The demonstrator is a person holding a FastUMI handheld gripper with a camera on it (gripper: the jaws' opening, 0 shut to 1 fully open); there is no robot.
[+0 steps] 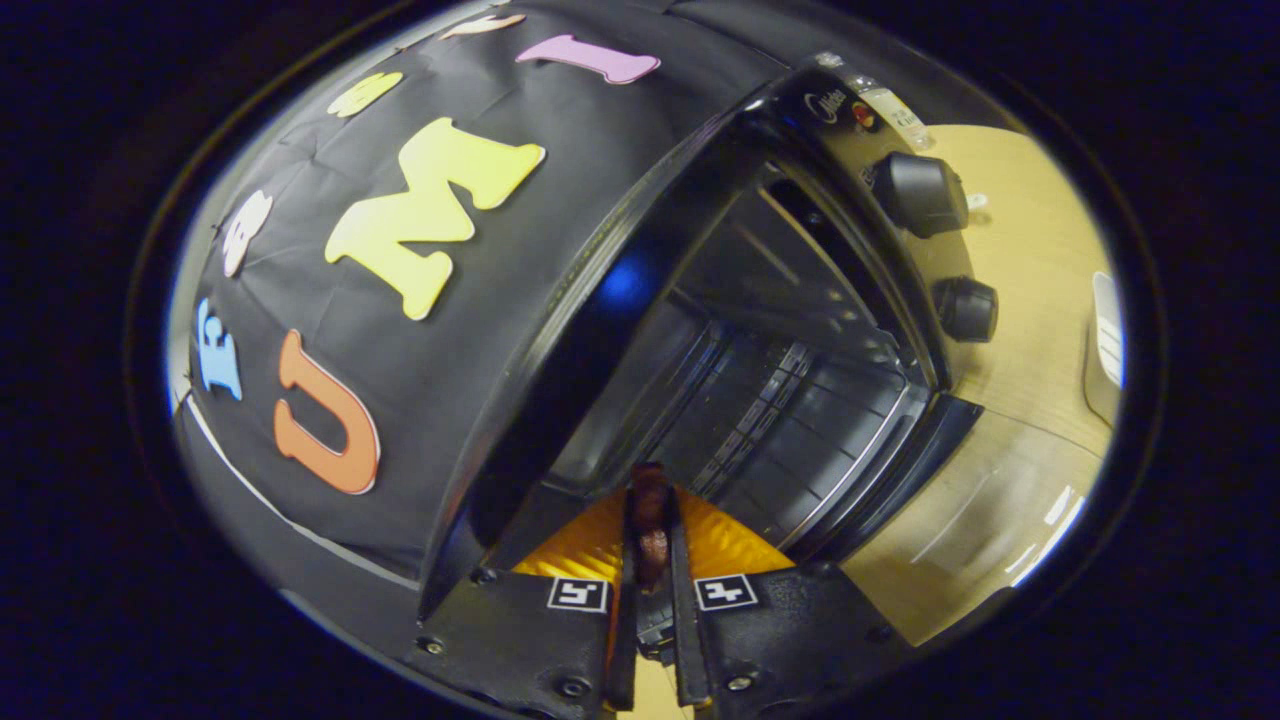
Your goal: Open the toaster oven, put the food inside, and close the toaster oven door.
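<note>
The black toaster oven (870,130) stands open just ahead of my fingers, and the whole view is tilted sideways. Its dark cavity (770,370) with a wire rack (800,420) lies just beyond my fingertips. The opened door (925,460) hangs down on the table side of the mouth. My gripper (652,500) is shut on a small brown piece of food (651,520), pinched narrowly between both fingers at the oven's mouth. Two black knobs (920,192) sit on the control panel beside the opening.
The oven rests on a light wooden table (1030,260). A white dish (1105,340) lies on the table past the knobs. The booth's black cloth wall (330,330) runs close along the other side of the oven.
</note>
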